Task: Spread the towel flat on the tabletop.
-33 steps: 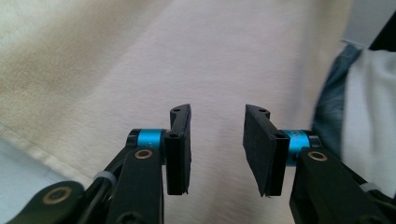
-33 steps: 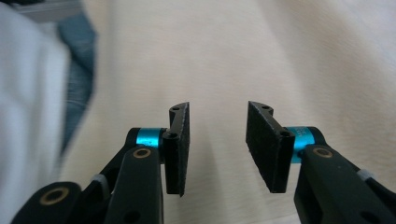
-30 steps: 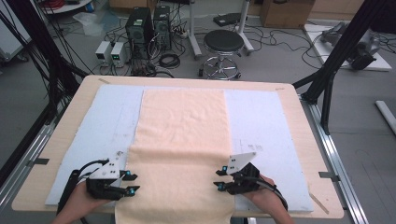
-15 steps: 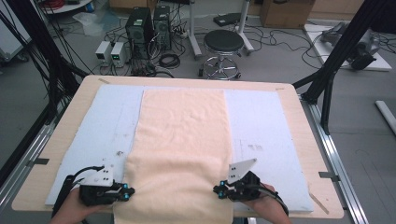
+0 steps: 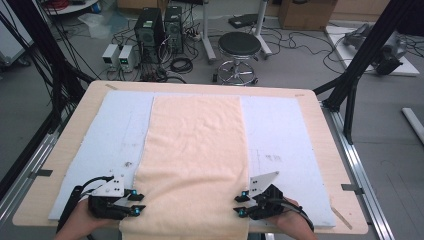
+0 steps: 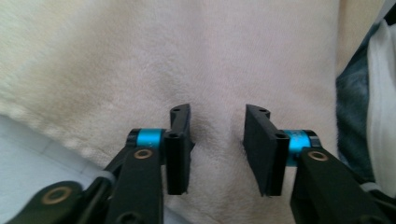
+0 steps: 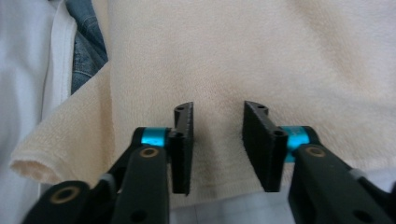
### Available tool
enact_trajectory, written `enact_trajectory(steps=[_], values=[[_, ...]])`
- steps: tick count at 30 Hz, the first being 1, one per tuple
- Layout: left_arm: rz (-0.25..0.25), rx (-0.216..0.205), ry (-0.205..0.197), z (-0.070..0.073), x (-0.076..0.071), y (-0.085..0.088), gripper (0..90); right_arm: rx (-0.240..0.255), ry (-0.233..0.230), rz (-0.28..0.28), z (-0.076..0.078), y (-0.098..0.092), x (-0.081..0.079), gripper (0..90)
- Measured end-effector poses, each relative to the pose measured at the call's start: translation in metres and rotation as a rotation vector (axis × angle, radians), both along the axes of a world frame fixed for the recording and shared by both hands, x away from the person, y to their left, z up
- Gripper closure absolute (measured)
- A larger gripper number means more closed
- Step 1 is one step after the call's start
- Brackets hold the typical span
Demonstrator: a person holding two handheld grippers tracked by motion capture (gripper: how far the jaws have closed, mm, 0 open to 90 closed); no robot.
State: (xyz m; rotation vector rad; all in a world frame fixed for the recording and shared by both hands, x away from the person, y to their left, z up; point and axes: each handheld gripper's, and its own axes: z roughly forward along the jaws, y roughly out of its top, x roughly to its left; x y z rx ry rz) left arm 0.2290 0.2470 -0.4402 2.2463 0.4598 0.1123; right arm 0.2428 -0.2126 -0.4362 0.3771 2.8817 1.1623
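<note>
Towel (image 5: 195,155), cream terry, soft, light and limp, lies lengthwise on the table's blue mat (image 5: 285,135); my left gripper (image 5: 136,203) and right gripper (image 5: 239,204), jaws just reopened and holding nothing, sit at its near corners, the best hold.

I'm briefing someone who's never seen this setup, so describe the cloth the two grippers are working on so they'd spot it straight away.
On the wooden table lies a pale blue mat. Down its middle runs a long cream terry towel, from the far edge to the near one, where it hangs over beside the person. It is the only soft, warm-coloured strip there, with bare blue on both sides.
</note>
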Motion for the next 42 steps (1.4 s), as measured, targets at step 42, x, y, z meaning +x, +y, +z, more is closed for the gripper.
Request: enact_trajectory(steps=[42], values=[[0.158, -0.012, 0.034, 0.002, 0.014, -0.008, 51.9, -0.003, 0.036, -0.017, 0.001, -0.005, 0.016, 85.4]])
